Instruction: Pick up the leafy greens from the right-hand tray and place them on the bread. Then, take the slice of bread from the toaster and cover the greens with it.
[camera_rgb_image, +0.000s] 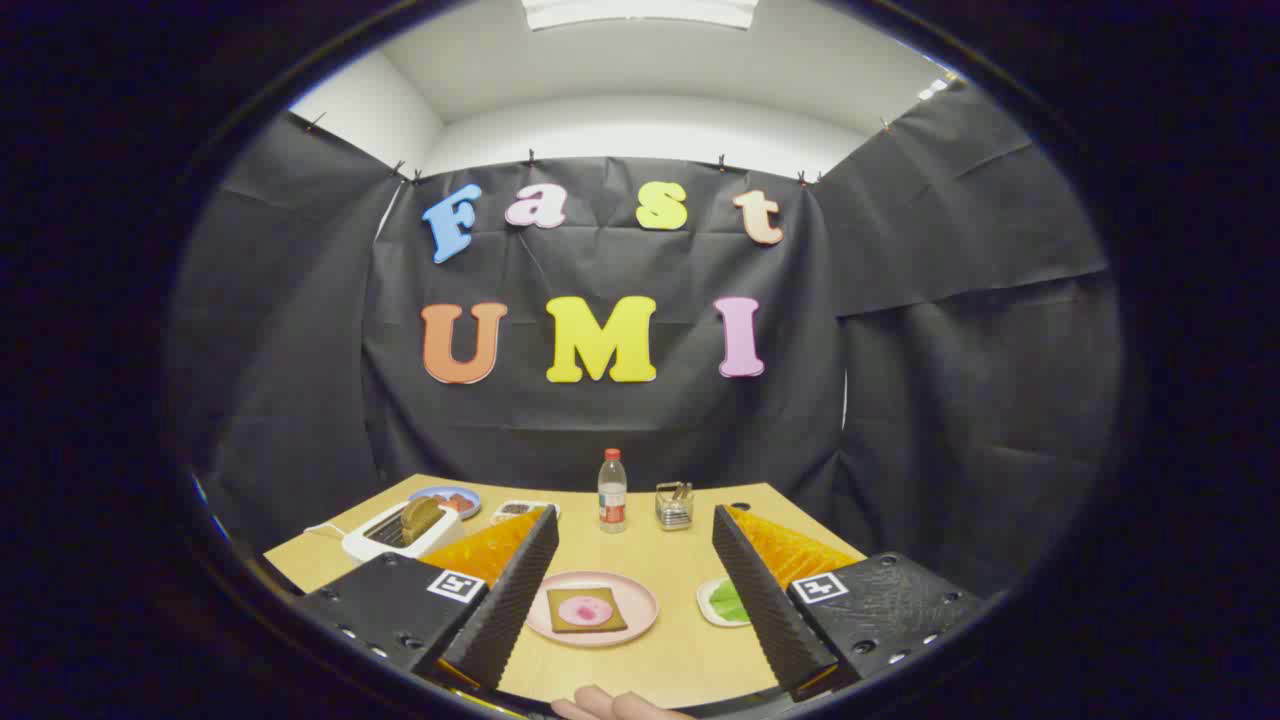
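- Two steps remain, judging by how things lie: the leafy greens (729, 603) sit in the small tray (708, 604) to the right, partly hidden behind the right finger, and nothing green lies on the bread yet.
- The bread (586, 610) rests on a pink plate (635, 592) between the fingers and just ahead of them, with a pink round slice on top.
- The second slice of bread (421, 517) stands in the white toaster (372, 541) beyond the left finger, not yet taken out.
- The claw (634, 541) hangs above the table (660, 550) with its fingers spread wide; it holds nothing and touches nothing.
- Farther back stand a bottle (611, 491), a small metal rack (674, 505) and a blue dish (447, 498) near the toaster.
- A fingertip (610, 705) of the person shows below the fingers.
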